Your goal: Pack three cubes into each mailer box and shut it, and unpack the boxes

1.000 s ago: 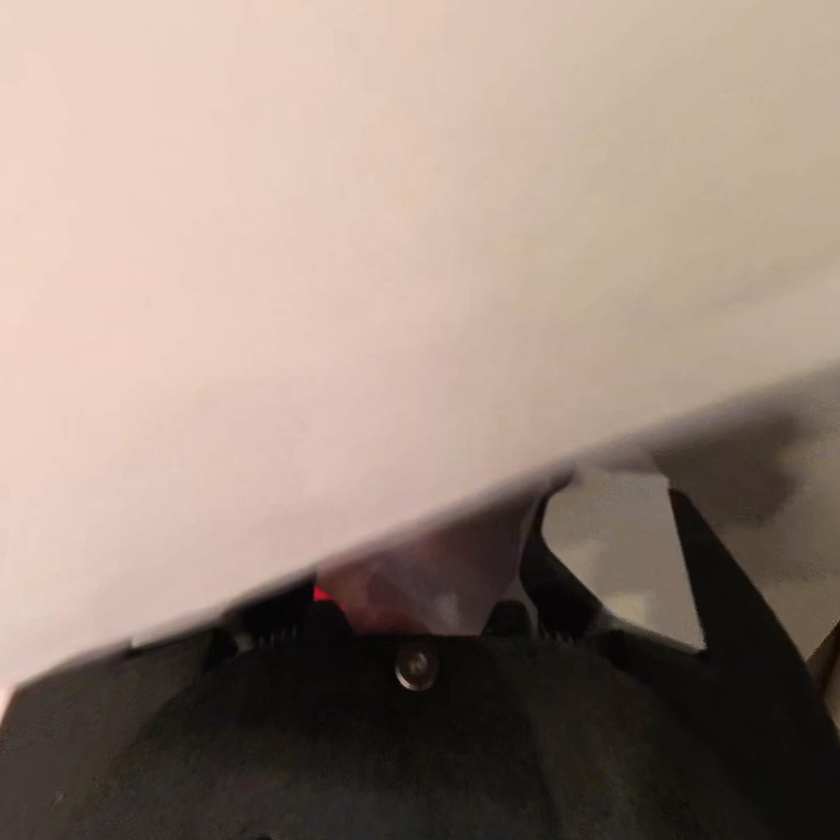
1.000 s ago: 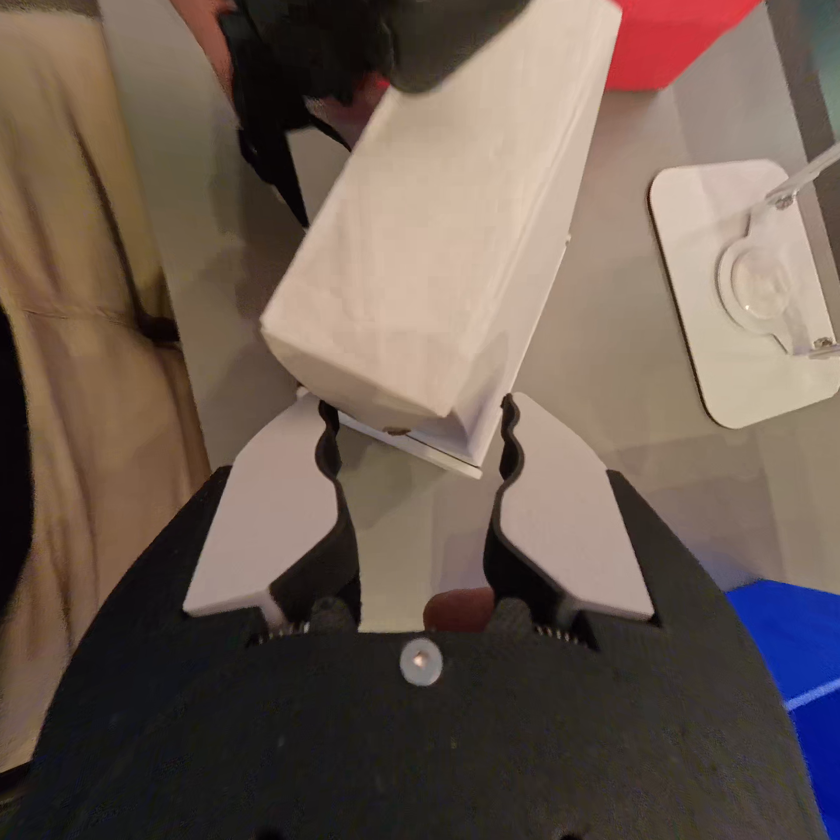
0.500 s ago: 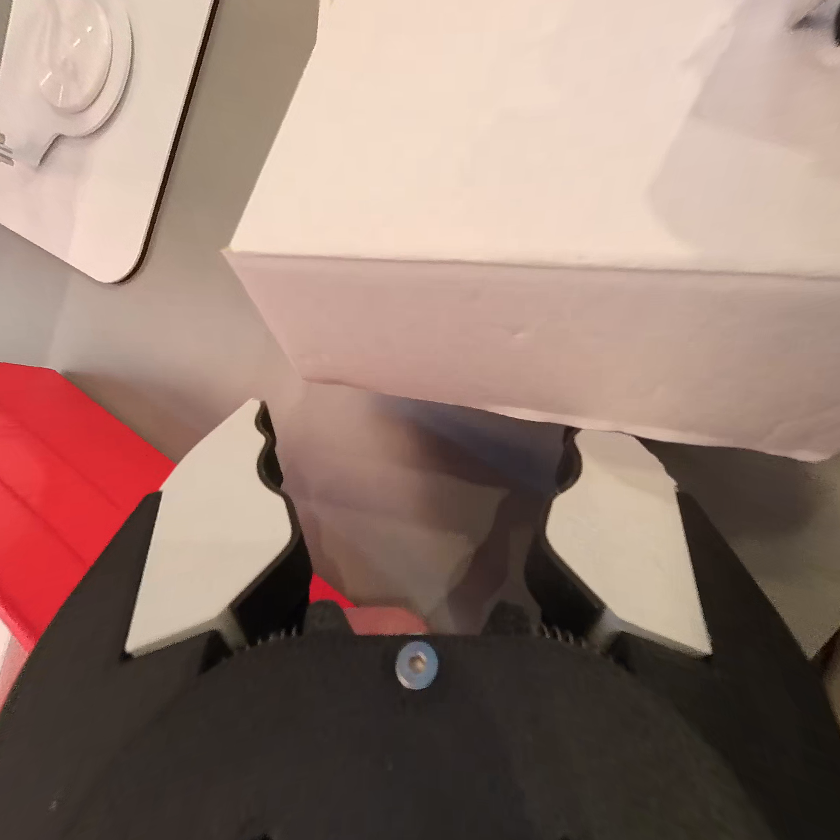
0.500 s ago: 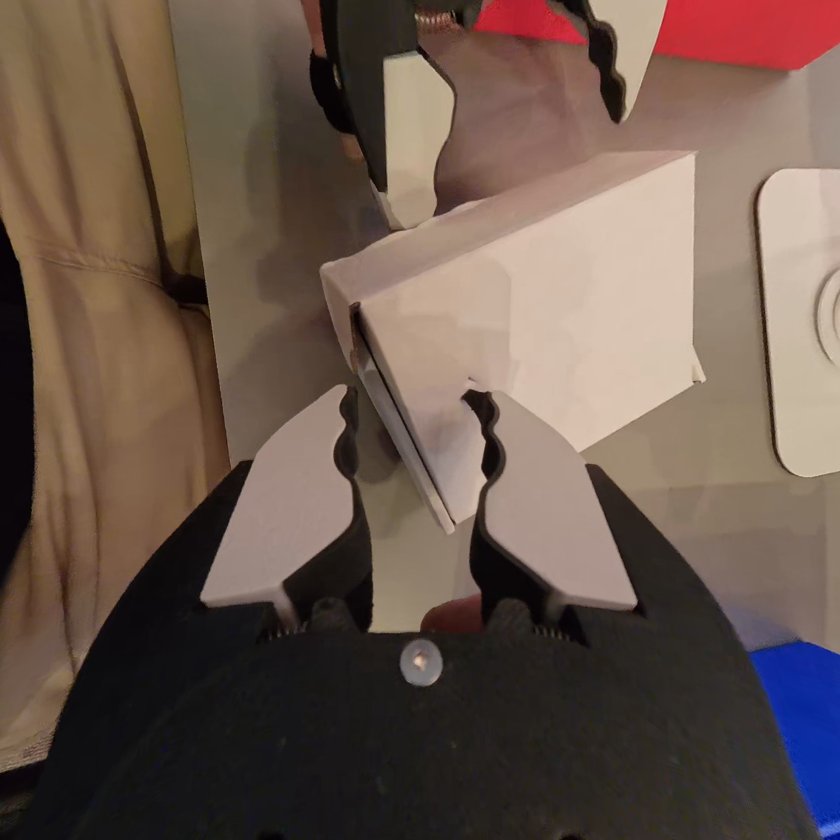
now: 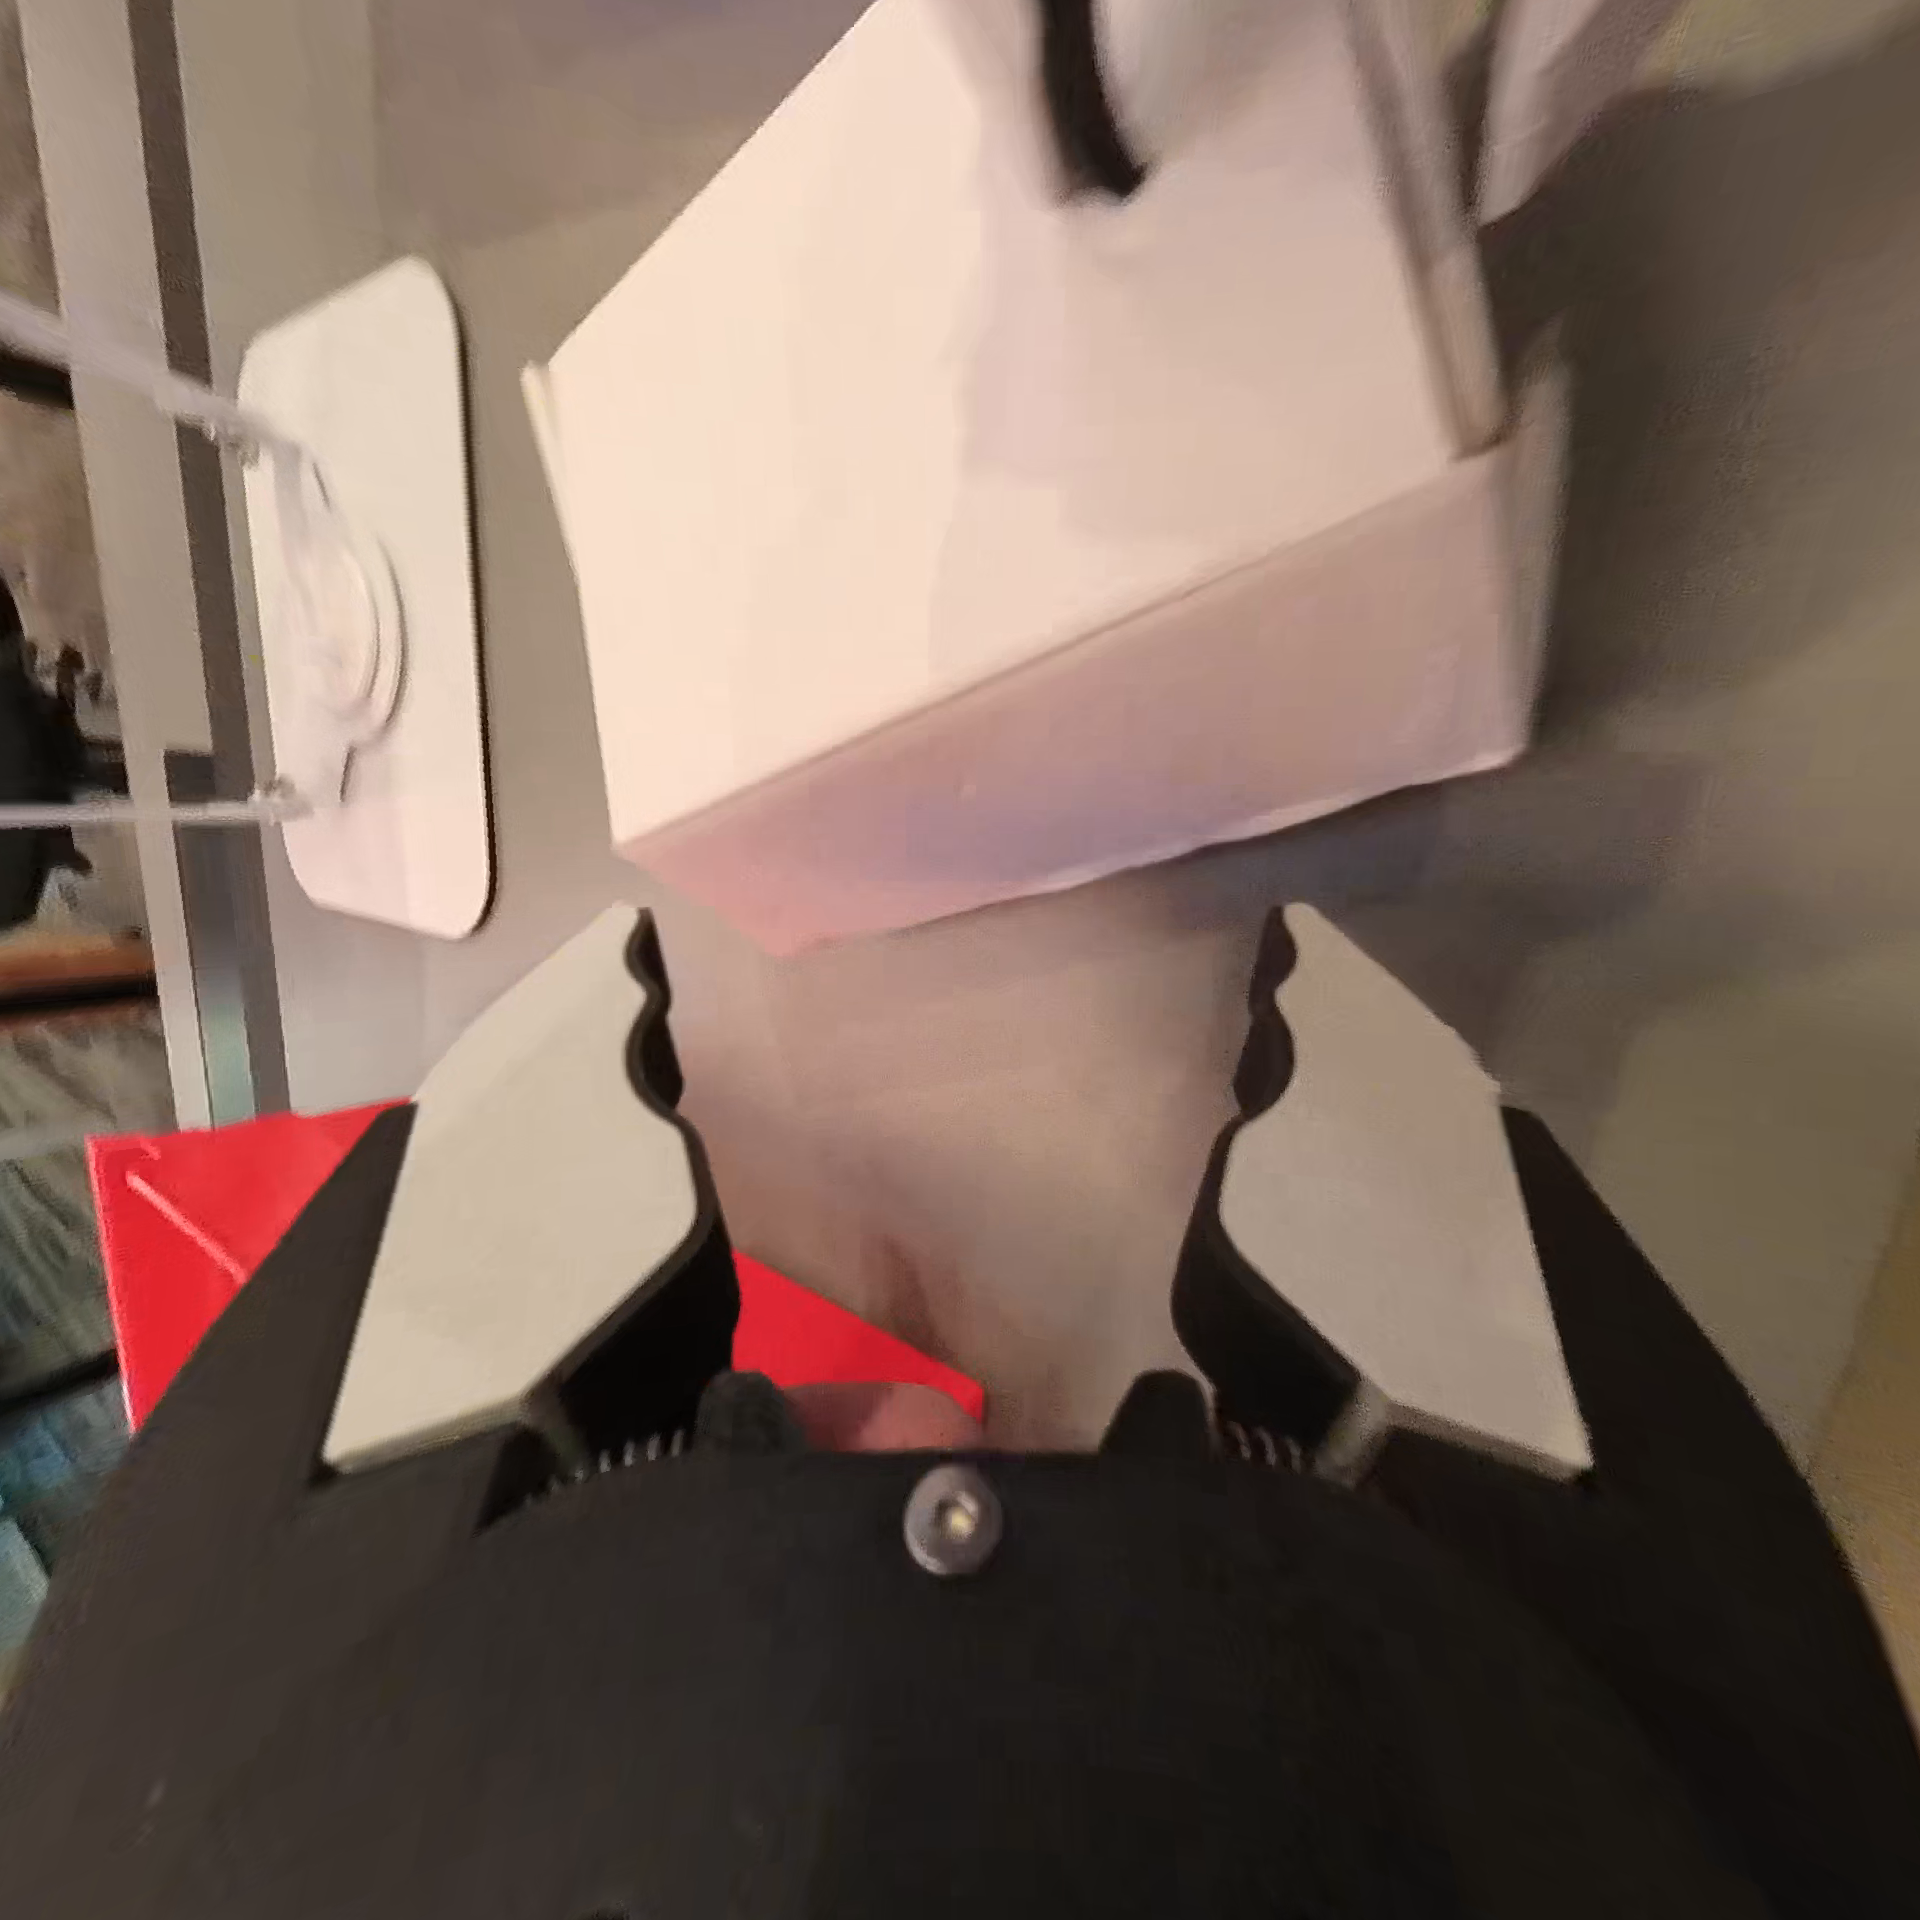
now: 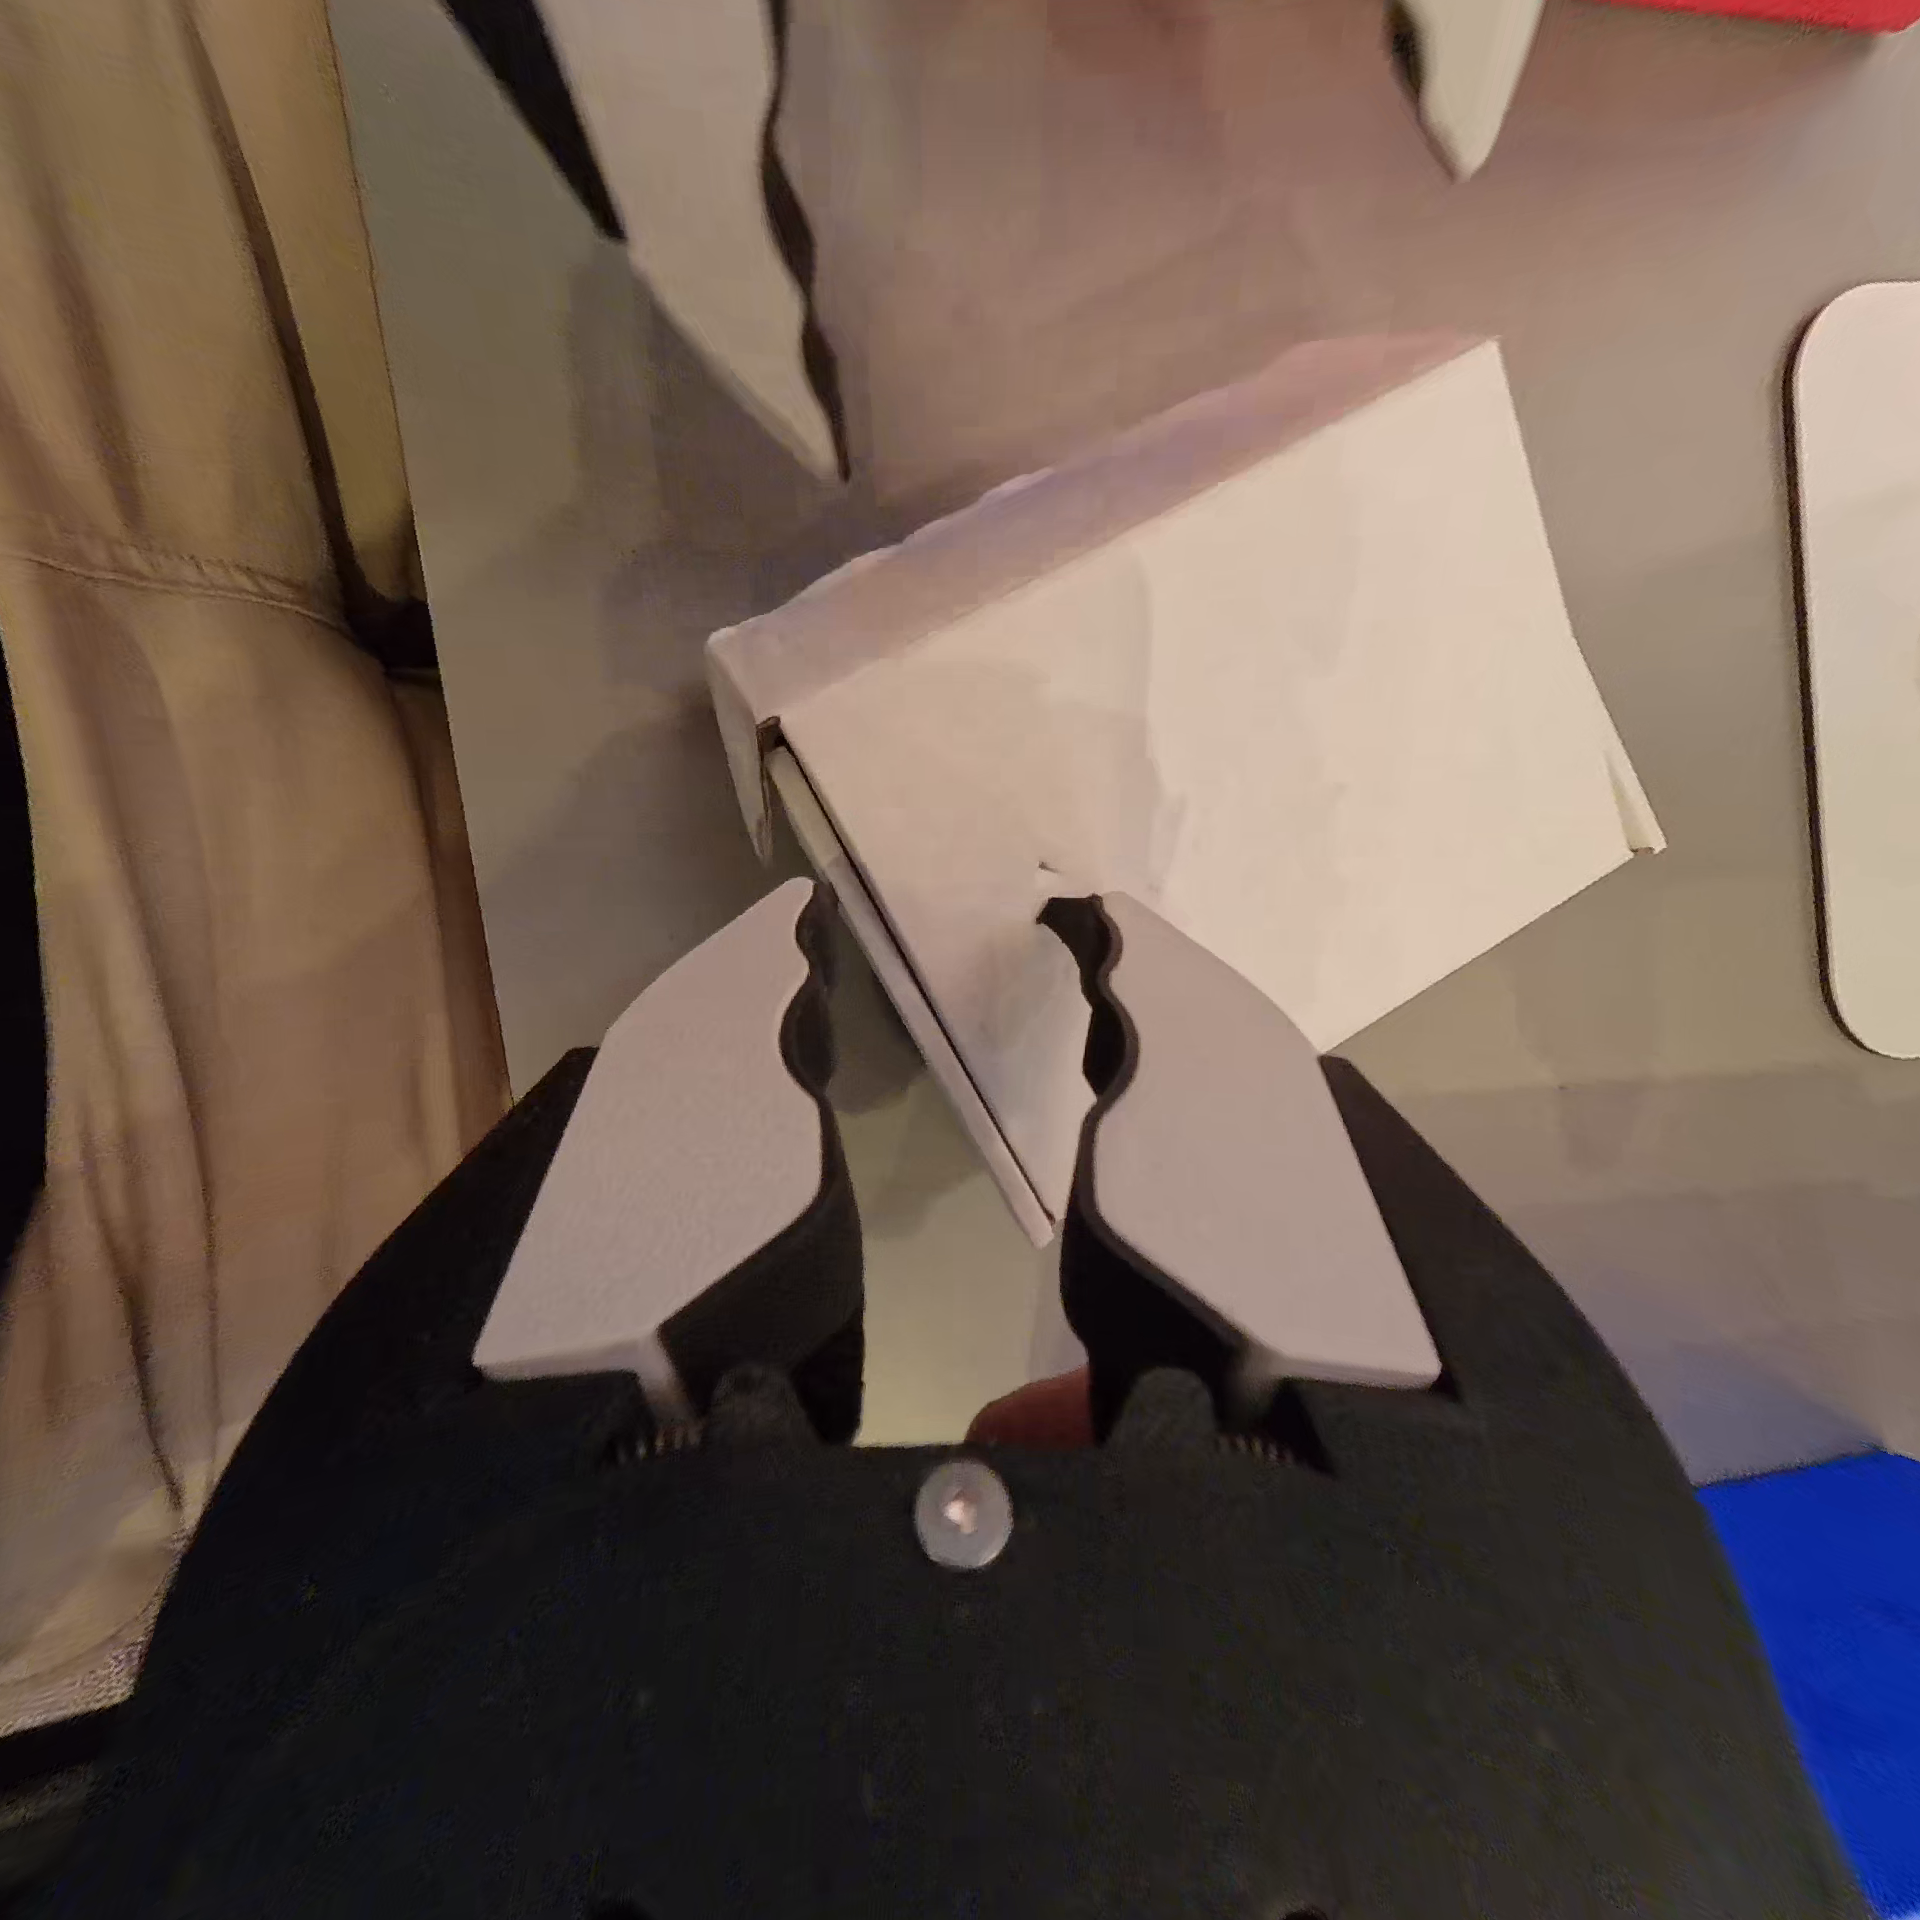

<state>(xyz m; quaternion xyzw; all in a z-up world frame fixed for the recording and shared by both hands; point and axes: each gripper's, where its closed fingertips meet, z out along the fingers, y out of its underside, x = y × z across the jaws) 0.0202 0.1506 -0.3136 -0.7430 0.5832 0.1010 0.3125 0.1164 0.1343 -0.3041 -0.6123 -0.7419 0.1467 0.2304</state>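
Observation:
A closed white mailer box (image 6: 1247, 707) lies askew on the grey table (image 6: 1558, 1195). My right gripper (image 6: 940, 914) is narrowed around the box's near front corner, and both fingers touch the flap edge. My left gripper (image 5: 961, 930) is open and empty, just short of the box (image 5: 987, 468), apart from it. The left gripper also shows at the top of the right wrist view (image 6: 1143, 312), open above the box. The right gripper shows blurred at the top of the left wrist view (image 5: 1091, 114). No cubes are in sight.
A red box (image 5: 208, 1236) lies near my left gripper. A white base plate with a clear stand (image 5: 364, 582) sits beside the mailer box and shows again (image 6: 1870, 675). A blue thing (image 6: 1829, 1662) is at lower right. Beige cloth (image 6: 208, 831) hangs along the table's edge. The gap from one gripper's tips to the other's is roughly 10 cm.
The left gripper, which held the box up in the air, has set it on the table, let go and drawn back. The right gripper's fingers have narrowed onto the box's front corner.

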